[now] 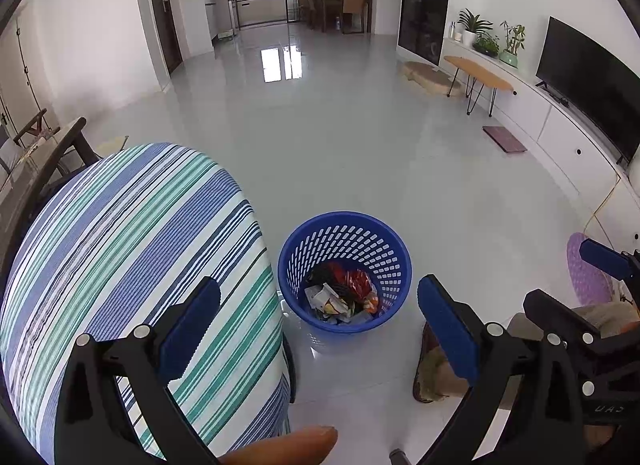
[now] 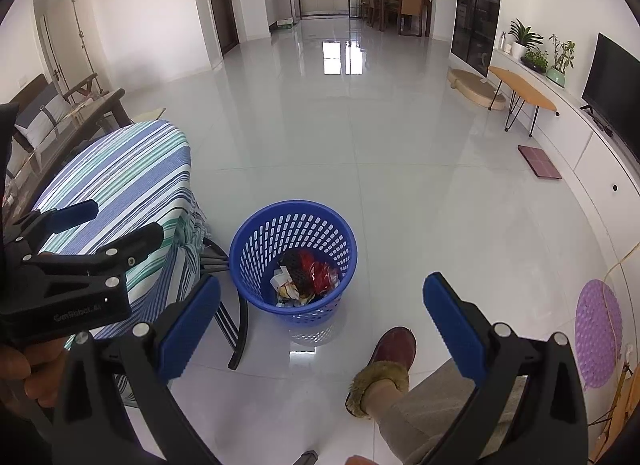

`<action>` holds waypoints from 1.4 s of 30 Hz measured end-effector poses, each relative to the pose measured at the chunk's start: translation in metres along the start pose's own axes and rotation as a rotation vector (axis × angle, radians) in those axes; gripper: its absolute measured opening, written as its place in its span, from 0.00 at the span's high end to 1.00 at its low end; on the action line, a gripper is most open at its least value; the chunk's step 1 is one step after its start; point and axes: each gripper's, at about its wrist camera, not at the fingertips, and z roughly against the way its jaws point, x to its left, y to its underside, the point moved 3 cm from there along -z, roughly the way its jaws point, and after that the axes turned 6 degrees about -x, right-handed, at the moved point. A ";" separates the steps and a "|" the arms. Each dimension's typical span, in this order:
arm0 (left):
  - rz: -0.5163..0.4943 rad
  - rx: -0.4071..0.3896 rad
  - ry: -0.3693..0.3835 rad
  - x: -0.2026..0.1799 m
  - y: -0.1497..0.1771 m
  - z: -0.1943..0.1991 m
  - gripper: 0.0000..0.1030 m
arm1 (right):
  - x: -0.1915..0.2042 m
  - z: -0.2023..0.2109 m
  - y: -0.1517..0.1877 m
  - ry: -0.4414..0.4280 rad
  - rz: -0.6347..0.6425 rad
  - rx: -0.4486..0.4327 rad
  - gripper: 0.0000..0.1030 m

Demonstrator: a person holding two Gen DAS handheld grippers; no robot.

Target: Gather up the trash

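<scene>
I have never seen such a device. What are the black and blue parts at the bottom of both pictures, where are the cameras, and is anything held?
No robot is here: a person holds one hand-held gripper in each hand. Each gripper has a camera looking forward between its jaws. The left gripper and the right gripper both stand open and hold nothing. On the floor stands a blue basket with trash already inside, beside a table under a striped cloth. The person's slipper shows in the right view.
</scene>
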 end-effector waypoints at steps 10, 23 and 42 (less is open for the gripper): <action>-0.004 0.002 -0.003 0.000 0.003 -0.001 0.05 | 0.003 0.001 0.001 -0.005 0.000 0.001 0.05; -0.007 0.005 -0.007 0.001 0.007 -0.003 0.05 | 0.005 -0.002 0.002 -0.009 0.005 0.009 0.05; -0.014 0.006 -0.023 0.002 0.006 -0.001 0.05 | 0.003 -0.002 0.007 -0.002 -0.005 0.018 0.05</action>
